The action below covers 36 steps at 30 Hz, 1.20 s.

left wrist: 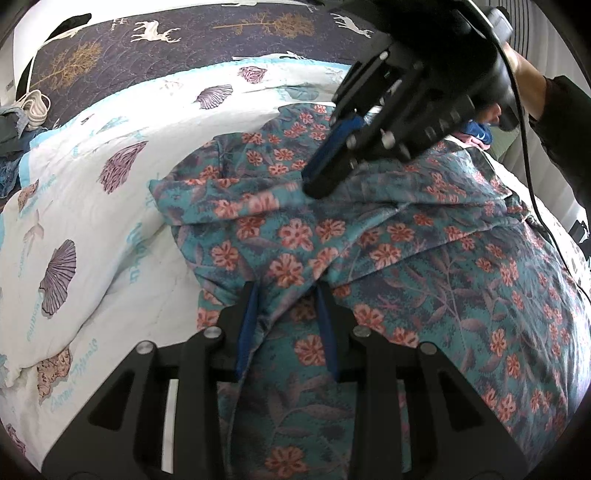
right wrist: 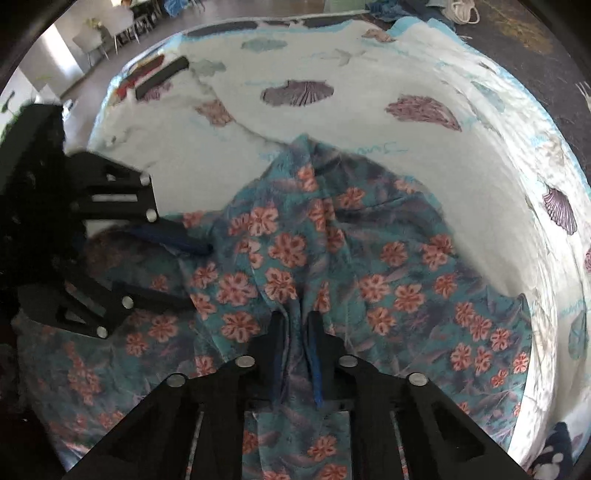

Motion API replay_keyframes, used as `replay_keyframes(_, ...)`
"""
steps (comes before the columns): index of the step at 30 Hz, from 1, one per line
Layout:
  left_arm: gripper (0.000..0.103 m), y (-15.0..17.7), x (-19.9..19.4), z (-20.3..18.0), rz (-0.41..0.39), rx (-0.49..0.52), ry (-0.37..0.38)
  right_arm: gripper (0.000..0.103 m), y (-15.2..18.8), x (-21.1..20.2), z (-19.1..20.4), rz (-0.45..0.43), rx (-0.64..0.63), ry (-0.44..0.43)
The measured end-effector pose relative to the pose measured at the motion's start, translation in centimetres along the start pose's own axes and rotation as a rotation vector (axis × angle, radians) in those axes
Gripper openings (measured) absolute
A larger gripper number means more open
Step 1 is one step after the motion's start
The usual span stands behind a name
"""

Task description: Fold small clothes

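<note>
On the bed, a teal garment with coral flowers (left wrist: pixel 406 258) lies rumpled over a white quilt printed with shells (left wrist: pixel 92 206). Near its middle, the left gripper (left wrist: pixel 288 291) has its blue-padded fingers (left wrist: pixel 246 325) clamped on a raised fold of the cloth. Farther along the same ridge, the right gripper (right wrist: pixel 297 325) points steeply down, fingers pinched tight on a bunched pleat. Beyond the quilt lies a dark deer-patterned blanket (left wrist: pixel 207 33).

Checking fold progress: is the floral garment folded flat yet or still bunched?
Still bunched: the floral garment lies in rumpled ridges on the shell-print quilt, fabric pinched in both grippers.
</note>
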<state>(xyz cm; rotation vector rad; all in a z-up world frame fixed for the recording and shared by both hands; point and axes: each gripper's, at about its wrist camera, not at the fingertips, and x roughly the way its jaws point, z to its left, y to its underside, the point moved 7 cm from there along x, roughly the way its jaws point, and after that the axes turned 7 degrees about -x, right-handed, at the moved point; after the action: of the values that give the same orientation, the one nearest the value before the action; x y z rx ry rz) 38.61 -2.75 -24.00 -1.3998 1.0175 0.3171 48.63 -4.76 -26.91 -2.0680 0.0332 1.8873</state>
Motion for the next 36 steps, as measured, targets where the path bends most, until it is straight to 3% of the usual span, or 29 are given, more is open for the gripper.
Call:
replay_keyframes(11, 0.025, 0.5, -0.7, 0.1, 0.029, 0.038, -0.003, 0.004, 1.3, 0.9, -5.2, 0.052, 0.077, 0.166)
replay_keyframes(13, 0.024, 0.5, -0.9, 0.1, 0.037, 0.042, -0.008, 0.004, 1.6, -0.1, -6.6, 0.038, 0.118, 0.239)
replay_keyframes(16, 0.023, 0.2, -1.5, 0.2, 0.044, 0.024, -0.011, 0.005, 2.7, -1.9, -7.6, 0.030, 0.188, 0.260)
replay_keyframes(19, 0.023, -0.5, -2.8, -0.9, 0.014, 0.034, 0.026, 0.027, 4.8, -4.5, -5.6, -0.014, 0.215, 0.205)
replay_keyframes(21, 0.023, -0.9, -3.3, -2.4, -0.003, 0.075, 0.056, 0.062, 6.5, -6.0, -3.3, -0.046, 0.223, 0.195)
replay_keyframes(25, 0.023, -1.5, -2.7, -5.1, -0.010, 0.146, 0.094, 0.066, 10.5, -7.0, 1.9, -0.048, 0.160, 0.281)
replay_keyframes(28, 0.023, -2.1, -1.6, -6.0, 0.003, 0.153, 0.104, 0.060, 13.5, -5.9, 3.5, 0.013, 0.168, 0.335)
replay_keyframes(29, 0.023, -2.3, -1.4, -6.2, 0.006, 0.151, 0.108, 0.054, 14.3, -5.4, 3.6, 0.037, 0.180, 0.341)
replay_keyframes(33, 0.023, -3.0, -0.8, -6.7, 0.006, 0.155, 0.100, 0.020, 17.1, -4.1, 2.8, 0.092, 0.236, 0.411)
replay_keyframes(34, 0.023, -3.2, -0.6, -6.7, 0.012, 0.151, 0.096, 0.003, 17.4, -4.1, 2.6, 0.091, 0.240, 0.409)
replay_keyframes(36, 0.023, -3.6, -0.1, -6.7, 0.021, 0.141, 0.094, 0.003, 17.1, -5.0, 2.6, 0.076, 0.228, 0.395)
